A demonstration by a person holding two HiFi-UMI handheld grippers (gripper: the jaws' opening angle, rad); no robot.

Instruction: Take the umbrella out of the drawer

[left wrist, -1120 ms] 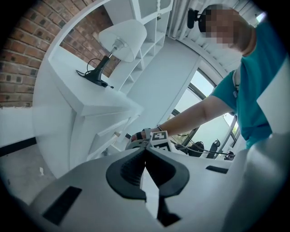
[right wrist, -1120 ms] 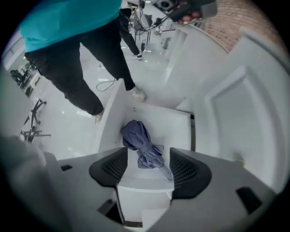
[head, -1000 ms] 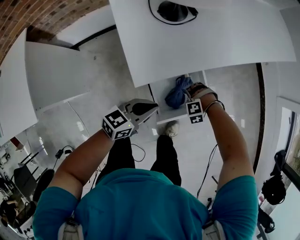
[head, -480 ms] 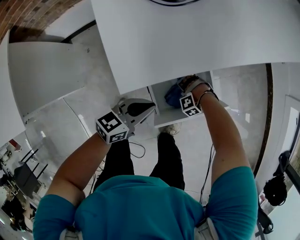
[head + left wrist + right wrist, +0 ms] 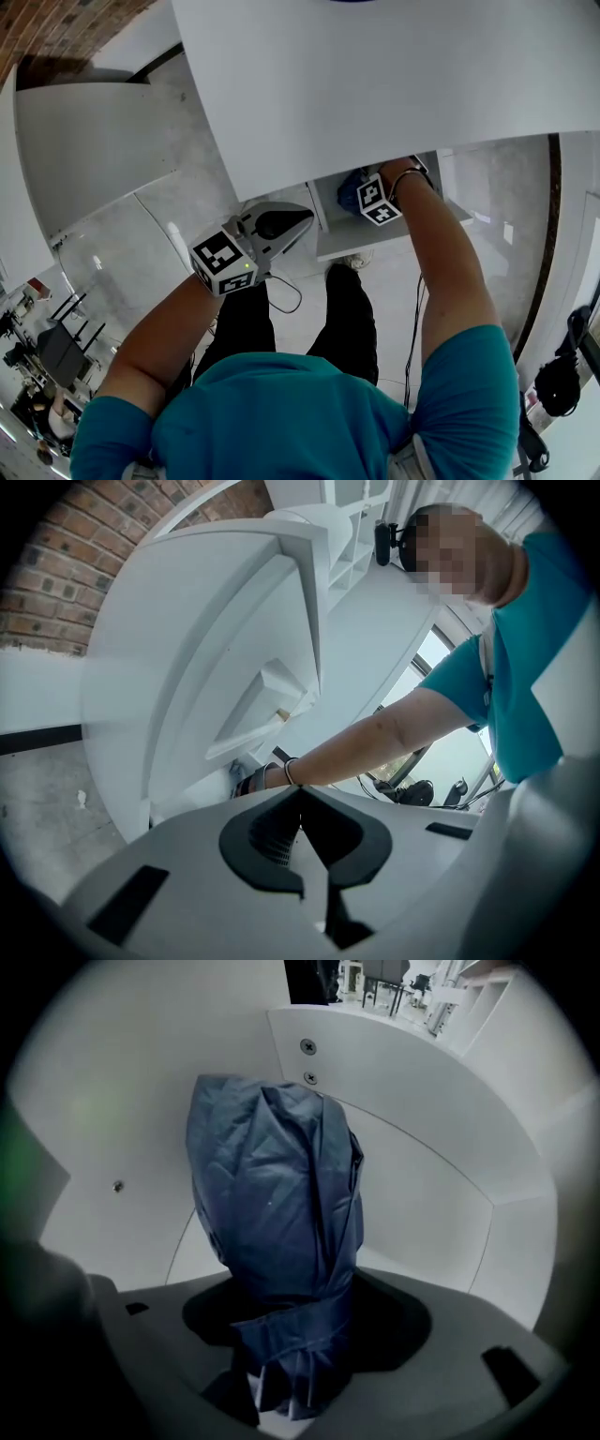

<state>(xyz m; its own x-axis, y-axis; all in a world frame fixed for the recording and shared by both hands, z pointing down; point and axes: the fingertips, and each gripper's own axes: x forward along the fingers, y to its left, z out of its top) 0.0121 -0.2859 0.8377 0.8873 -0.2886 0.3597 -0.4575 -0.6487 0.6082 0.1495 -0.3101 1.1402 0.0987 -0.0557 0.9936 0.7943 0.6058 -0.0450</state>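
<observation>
A folded dark blue umbrella (image 5: 277, 1204) lies in the open white drawer (image 5: 412, 1147); in the head view only a bit of the umbrella (image 5: 349, 192) shows under the desk's edge. My right gripper (image 5: 291, 1335) points straight down into the drawer. Its jaws have just been opening and stand wide on either side of the umbrella's lower end, without pressing on it. In the head view the right gripper (image 5: 364, 190) is mostly hidden; its marker cube shows. My left gripper (image 5: 300, 803) is shut and empty, held left of the drawer front (image 5: 394, 234), where the left gripper (image 5: 302, 223) hangs over the floor.
A big white desk top (image 5: 375, 75) overhangs the drawer and hides most of it. A second white surface (image 5: 94, 141) stands at left by a brick wall (image 5: 56, 28). Cables (image 5: 281, 300) and my shoe (image 5: 356, 260) are on the floor below.
My right gripper has sunk deeper into the drawer, under the desk's edge. The left gripper has dropped a little. The desk top now covers more of the view.
</observation>
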